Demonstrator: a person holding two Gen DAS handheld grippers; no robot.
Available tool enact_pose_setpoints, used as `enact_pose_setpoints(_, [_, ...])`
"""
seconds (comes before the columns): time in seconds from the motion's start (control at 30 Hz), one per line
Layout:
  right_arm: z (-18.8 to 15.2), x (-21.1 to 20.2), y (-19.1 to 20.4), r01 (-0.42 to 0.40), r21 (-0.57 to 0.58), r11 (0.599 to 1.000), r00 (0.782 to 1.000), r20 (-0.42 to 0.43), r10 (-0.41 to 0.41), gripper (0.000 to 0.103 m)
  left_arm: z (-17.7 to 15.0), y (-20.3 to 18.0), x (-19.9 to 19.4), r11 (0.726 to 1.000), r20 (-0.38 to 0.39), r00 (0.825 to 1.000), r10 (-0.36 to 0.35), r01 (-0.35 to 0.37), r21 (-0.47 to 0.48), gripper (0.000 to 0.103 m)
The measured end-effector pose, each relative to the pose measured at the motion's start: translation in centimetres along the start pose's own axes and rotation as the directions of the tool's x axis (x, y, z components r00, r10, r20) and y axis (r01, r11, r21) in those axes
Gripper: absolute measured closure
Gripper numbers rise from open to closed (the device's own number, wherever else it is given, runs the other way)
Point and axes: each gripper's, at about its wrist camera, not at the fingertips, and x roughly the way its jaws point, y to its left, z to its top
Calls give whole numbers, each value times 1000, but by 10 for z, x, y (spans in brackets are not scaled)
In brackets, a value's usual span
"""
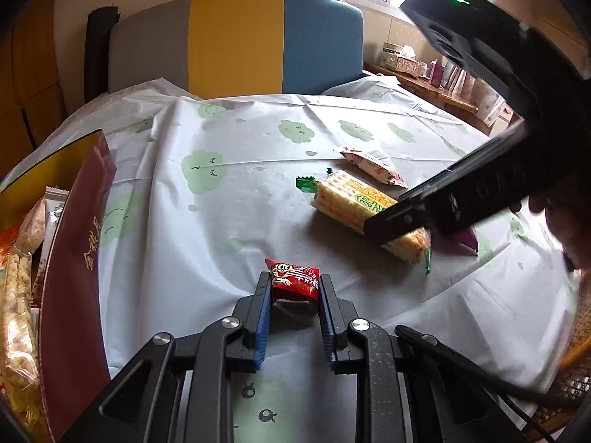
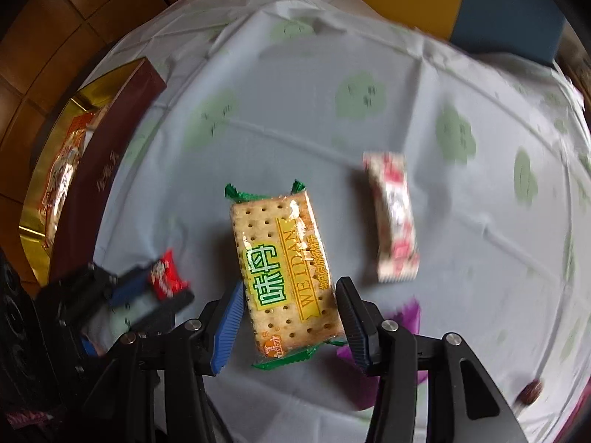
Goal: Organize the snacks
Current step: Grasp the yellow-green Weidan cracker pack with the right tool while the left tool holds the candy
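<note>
In the left wrist view, the left gripper (image 1: 294, 288) sits low in the middle of the frame, its blue pads closed against the two sides of a small red candy packet (image 1: 294, 280); the packet looks lifted a little off the tablecloth (image 1: 229, 199), with a shadow beneath it; the dark red box (image 1: 70, 295), already holding snacks, fills the left edge; right of centre the cracker pack (image 1: 354, 206) lies with the right gripper's dark finger across its near end, and a pink-and-white wrapper (image 1: 373, 166) rests just beyond it.

In the right wrist view, the right gripper (image 2: 291, 306) stands fairly wide at the bottom, one pad on each side of the cracker pack (image 2: 284, 273); whether the pads press it or only flank it I cannot tell; the pink-and-white wrapper (image 2: 391, 217) lies to the right, the box (image 2: 110, 170) at upper left, and something purple (image 2: 410, 317) peeks from behind the right finger.

The step looks like gathering loose snacks for the box; next, the candy likely needs carrying left over the box wall, and the crackers need a firm squeeze first.
</note>
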Motion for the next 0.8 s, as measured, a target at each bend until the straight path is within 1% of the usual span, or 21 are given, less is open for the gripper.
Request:
enact_pose_setpoints(0.03, [-8, 1, 2, 6, 5, 1000, 1000, 12, -6, 52, 0, 0, 0, 1000, -4, 1000, 2, -2, 3, 79])
enact_pose_setpoints(0.1, [-13, -1, 3, 16, 7, 1000, 999, 49, -17, 51, 0, 1, -2, 1000, -16, 1000, 1, -1, -3, 79])
enact_pose_setpoints(0.2, [-25, -3, 2, 2, 19, 1000, 996, 84, -4, 50, -1, 3, -5, 1000, -30, 1000, 0, -1, -15, 79])
enact_pose_setpoints(0.3, [-31, 5, -8, -19, 31, 999, 994, 109, 16, 50, -5, 2, -11, 1000, -43, 999, 9, -10, -17, 80])
enact_pose_setpoints(0.33, [-30, 1, -5, -16, 26, 1000, 993, 114, 13, 50, -5, 4, -13, 1000, -49, 999, 9, -10, -24, 80])
enact_pose_setpoints(0.4, [-30, 0, 0, 20, 7, 1000, 993, 119, -21, 51, -5, 5, -16, 999, -58, 998, 13, -15, -33, 80])
enact_pose_setpoints(0.43, [-30, 3, 0, 27, 28, 999, 992, 121, -30, 51, -6, 5, -18, 999, -61, 998, 17, -19, -32, 80])
enact_pose_setpoints(0.5, [-31, 3, 7, 70, -11, 997, 990, 125, -68, 51, -7, 8, -23, 999, -69, 997, 24, -27, -36, 80])
enact_pose_setpoints(0.57, [-31, 3, 9, 81, -20, 996, 989, 122, -78, 51, -6, 9, -28, 999, -63, 998, 30, -33, -36, 80])
enact_pose_setpoints(0.8, [-23, 8, 18, 99, -46, 994, 989, 112, -94, 51, 8, 16, -56, 996, -4, 997, 80, -80, -36, 80])
